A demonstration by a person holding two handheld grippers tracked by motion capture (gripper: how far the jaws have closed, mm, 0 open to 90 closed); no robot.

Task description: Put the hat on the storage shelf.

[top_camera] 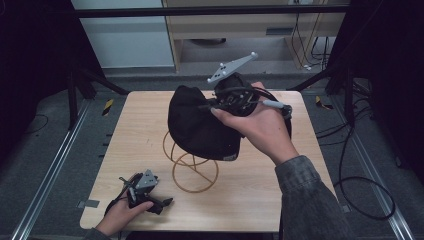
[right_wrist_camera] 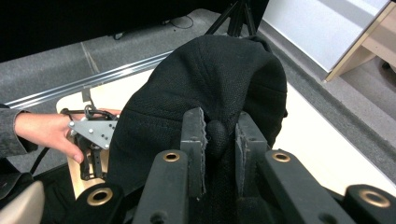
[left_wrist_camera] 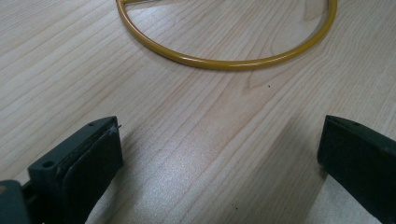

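A dim room with dark frame posts and grey floor surrounds the light wooden table point(top_camera: 260, 195) I'm working at. My right gripper point(right_wrist_camera: 219, 135) is clenched on a fold of the black cap point(top_camera: 200, 125), which hangs above the middle of the table, toward its far edge, over the yellow wire stand point(top_camera: 192, 167). I judge I'm holding it by the crown so it can drape open and settle onto the stand's upper loop. My left gripper point(top_camera: 162, 202) rests near the table's near left corner, jaws spread wide with only bare wood between them, parked clear of the stand's base ring point(left_wrist_camera: 224, 58) so it stays out of the cap's way. The cap hides the top of the stand in the high view, so I cannot tell whether fabric already touches the wire. My right hand point(top_camera: 260, 127) covers much of that gripper's body, and the cap's brim is hard to make out against the dark cloth.
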